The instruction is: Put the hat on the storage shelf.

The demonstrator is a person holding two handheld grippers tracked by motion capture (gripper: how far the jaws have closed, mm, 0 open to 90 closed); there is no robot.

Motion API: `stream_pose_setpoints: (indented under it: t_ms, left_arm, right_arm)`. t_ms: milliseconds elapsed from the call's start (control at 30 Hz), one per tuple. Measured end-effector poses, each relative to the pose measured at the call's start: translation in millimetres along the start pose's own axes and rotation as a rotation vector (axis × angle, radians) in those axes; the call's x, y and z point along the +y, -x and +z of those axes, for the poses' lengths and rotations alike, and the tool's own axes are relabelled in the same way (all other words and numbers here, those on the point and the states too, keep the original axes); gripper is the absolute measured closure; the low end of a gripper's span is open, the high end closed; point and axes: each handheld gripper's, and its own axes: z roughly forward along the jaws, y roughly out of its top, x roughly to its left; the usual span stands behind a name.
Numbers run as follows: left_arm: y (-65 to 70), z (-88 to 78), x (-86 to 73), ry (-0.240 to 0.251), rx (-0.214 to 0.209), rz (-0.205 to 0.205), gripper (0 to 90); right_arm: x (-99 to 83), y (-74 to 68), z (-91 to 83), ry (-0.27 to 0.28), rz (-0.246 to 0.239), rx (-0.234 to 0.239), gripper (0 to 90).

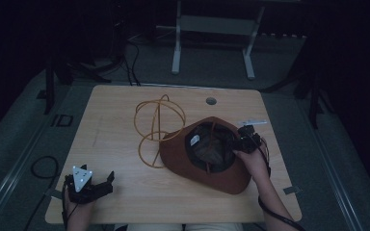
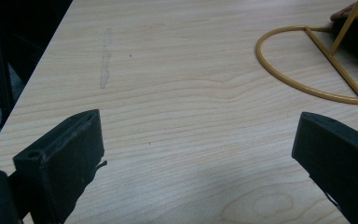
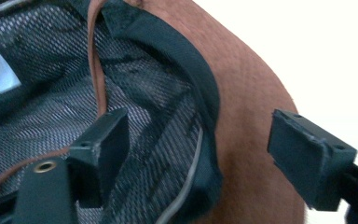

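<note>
The brown wide-brimmed felt hat [image 1: 207, 154] lies upside down on the wooden surface [image 1: 115, 130], beside the yellow wire hat stand [image 1: 155, 126]. The right hand-held gripper [image 3: 200, 154] is open, straddling the crown edge; close firmly on the sweatband, avoiding the loose cord.

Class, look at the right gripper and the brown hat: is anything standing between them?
Nothing visible does. The right gripper is open and already straddles the brown hat at its edge: one of its fingers sits inside over the mesh lining, the other outside over the brim.
</note>
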Motion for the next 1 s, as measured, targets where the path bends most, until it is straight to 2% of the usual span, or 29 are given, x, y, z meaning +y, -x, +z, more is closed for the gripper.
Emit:
stream_pose_setpoints:
  t_ms: [33, 167, 267, 333, 367, 400, 467, 500, 733, 867, 933, 1000]
  left_arm:
    - [-0.1, 0.1, 0.0, -0.002, 0.004, 0.002, 2.9]
    - [-0.3, 0.3, 0.1, -0.006, 0.004, 0.002, 2.9]
    - [-0.3, -0.2, 0.2, -0.008, 0.005, 0.004, 2.9]
    - [-0.2, -0.1, 0.2, -0.009, 0.005, 0.004, 2.9]
    - [-0.1, 0.4, 0.0, -0.018, 0.007, 0.006, 2.9]
    - [-0.2, 0.4, 0.1, -0.02, 0.006, 0.006, 2.9]
    - [-0.2, 0.4, 0.2, -0.022, 0.008, 0.006, 2.9]
    - [-0.3, 0.3, 0.3, -0.022, 0.005, 0.004, 2.9]
    - [1.3, 0.0, 0.8, -0.031, -0.004, 0.005, 2.9]
    - [3.2, 0.1, 1.2, -0.031, -0.012, 0.008, 2.9]
    - [4.0, 0.1, 1.4, -0.03, -0.016, 0.011, 2.9]
    - [4.5, 0.1, 1.6, -0.029, -0.019, 0.013, 2.9]
  right_arm:
    - [1.8, -0.3, 2.0, -0.001, 0.004, 0.008, 19.7]
    - [9.4, -2.4, 11.5, -0.029, -0.02, -0.039, 19.9]
    - [13.7, 0.2, 19.8, -0.071, 0.018, -0.027, 19.9]
    - [14.2, 0.4, 22.9, -0.081, 0.02, -0.032, 21.5]
    - [14.3, 0.0, 24.9, -0.086, 0.019, -0.038, 22.2]
    - [13.4, -2.4, 31.0, -0.115, 0.011, -0.061, 23.0]
    - [12.2, -4.9, 34.8, -0.125, -0.009, -0.092, 24.1]
    - [11.4, -5.8, 36.6, -0.132, -0.013, -0.096, 29.3]
    - [9.7, -11.6, 43.5, -0.156, -0.043, -0.166, 37.2]
    - [8.3, -16.1, 46.5, -0.168, -0.036, -0.211, 43.7]
    - [6.6, -16.6, 47.3, -0.168, -0.028, -0.228, 50.1]
    - [6.1, -17.5, 47.2, -0.173, -0.039, -0.259, 60.6]
